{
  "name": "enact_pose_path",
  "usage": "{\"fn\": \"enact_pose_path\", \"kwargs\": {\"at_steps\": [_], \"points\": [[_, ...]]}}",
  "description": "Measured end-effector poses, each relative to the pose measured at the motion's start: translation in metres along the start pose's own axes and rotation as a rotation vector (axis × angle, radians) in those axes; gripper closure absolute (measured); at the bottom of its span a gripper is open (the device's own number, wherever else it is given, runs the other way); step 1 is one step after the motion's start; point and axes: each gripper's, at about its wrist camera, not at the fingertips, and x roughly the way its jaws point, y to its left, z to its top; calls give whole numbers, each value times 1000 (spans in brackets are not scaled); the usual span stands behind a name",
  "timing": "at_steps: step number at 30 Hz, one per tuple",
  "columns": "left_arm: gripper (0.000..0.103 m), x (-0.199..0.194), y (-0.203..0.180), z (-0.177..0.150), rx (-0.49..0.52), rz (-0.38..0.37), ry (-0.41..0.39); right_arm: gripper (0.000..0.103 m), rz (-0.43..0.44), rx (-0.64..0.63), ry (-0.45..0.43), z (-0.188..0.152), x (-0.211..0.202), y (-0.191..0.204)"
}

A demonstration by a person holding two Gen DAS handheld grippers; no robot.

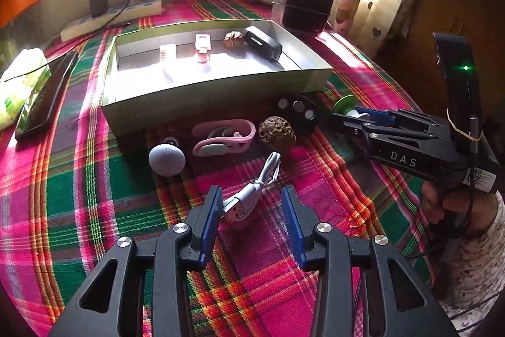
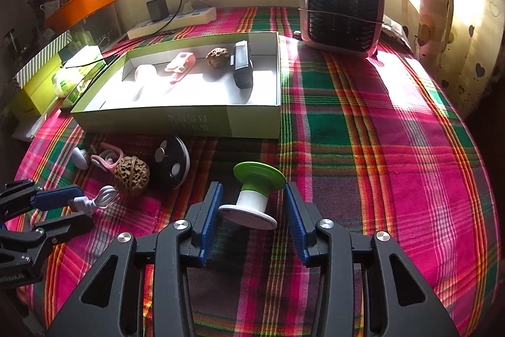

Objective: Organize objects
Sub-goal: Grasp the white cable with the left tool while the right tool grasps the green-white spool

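1. The left gripper [image 1: 251, 199] has its jaws released and spread: the USB plug of a small coiled white cable [image 1: 252, 188] lies on the plaid cloth [image 1: 94, 204] between the blue pads, close to the left pad, with clear cloth on the right side.
2. The right gripper [image 2: 252, 201] also stands released around a green-and-white spool [image 2: 254, 195] lying on its side; the white flange sits just beside the left pad and a gap shows at the right pad.
3. Beyond the cable lie a grey ball [image 1: 166, 158], a pink clip [image 1: 224, 136], a walnut [image 1: 277, 133] and a black round remote [image 1: 298, 112], all near one another.
4. Behind them the open box [image 1: 214, 106] holds a white item, a pink clip, a second walnut and a black device.
5. A small fan [image 2: 342, 10] stands well apart at the back of the surface.
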Motion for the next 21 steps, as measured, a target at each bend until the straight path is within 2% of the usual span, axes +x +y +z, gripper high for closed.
{"fn": "enact_pose_path", "kwargs": {"at_steps": [5,12,16,21], "points": [[67,4,1,3,32,37,14,62,9,4,0,0,0,-2],[67,10,-10,5,99,51,23,62,12,2,0,0,0,-1],[67,10,-10,5,91,57,17,62,13,2,0,0,0,-2],[77,10,-11,5,91,88,12,62,14,2,0,0,0,-2]]}}
